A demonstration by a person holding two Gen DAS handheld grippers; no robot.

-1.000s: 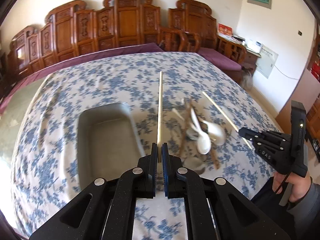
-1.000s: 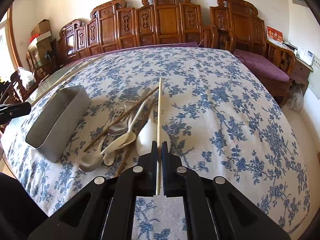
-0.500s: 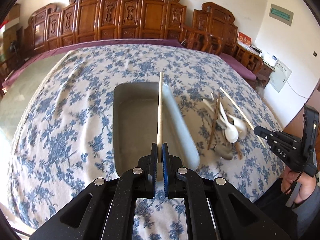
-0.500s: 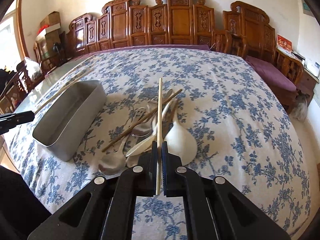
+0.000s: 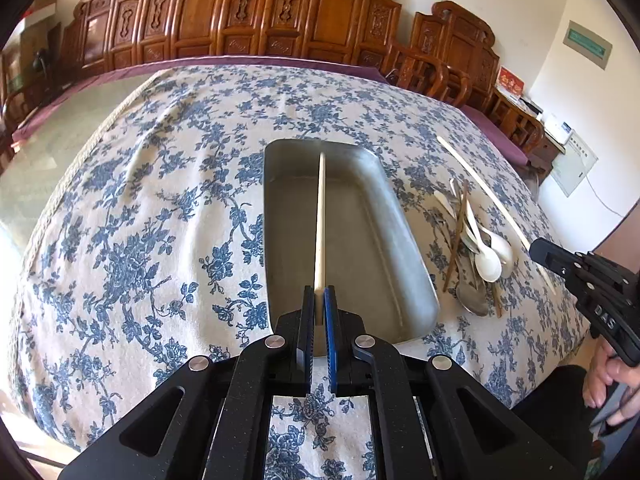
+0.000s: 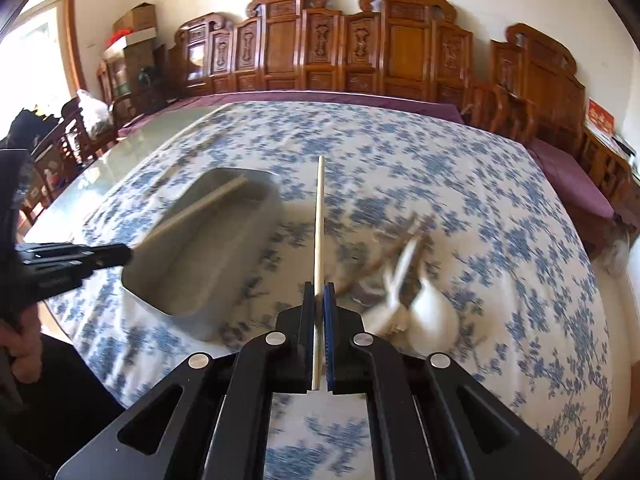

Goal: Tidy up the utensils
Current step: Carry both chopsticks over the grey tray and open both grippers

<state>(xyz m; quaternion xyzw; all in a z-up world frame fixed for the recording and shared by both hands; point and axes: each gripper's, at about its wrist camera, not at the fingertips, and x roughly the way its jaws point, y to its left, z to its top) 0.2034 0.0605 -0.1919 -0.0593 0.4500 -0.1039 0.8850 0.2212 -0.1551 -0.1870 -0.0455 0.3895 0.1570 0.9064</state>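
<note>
Two pale chopsticks are pinched tight, one in the left gripper (image 5: 319, 300) over the metal tray (image 5: 404, 216), one in the right gripper (image 6: 319, 296) beside the spoon pile (image 5: 480, 256) on the desk (image 5: 132, 208). Let go crooked, a chopstick (image 5: 320, 216) could bounce off the rim.

On the side of the right gripper (image 5: 538, 249), white letters read "DAS". A green sign (image 5: 587, 44) high on the wall carries pale characters too small to read. The red card (image 5: 511, 80) on the side cabinet has gold marks I cannot make out, and the white wall panel (image 5: 573, 162) shows only faint, unreadable lines.
</note>
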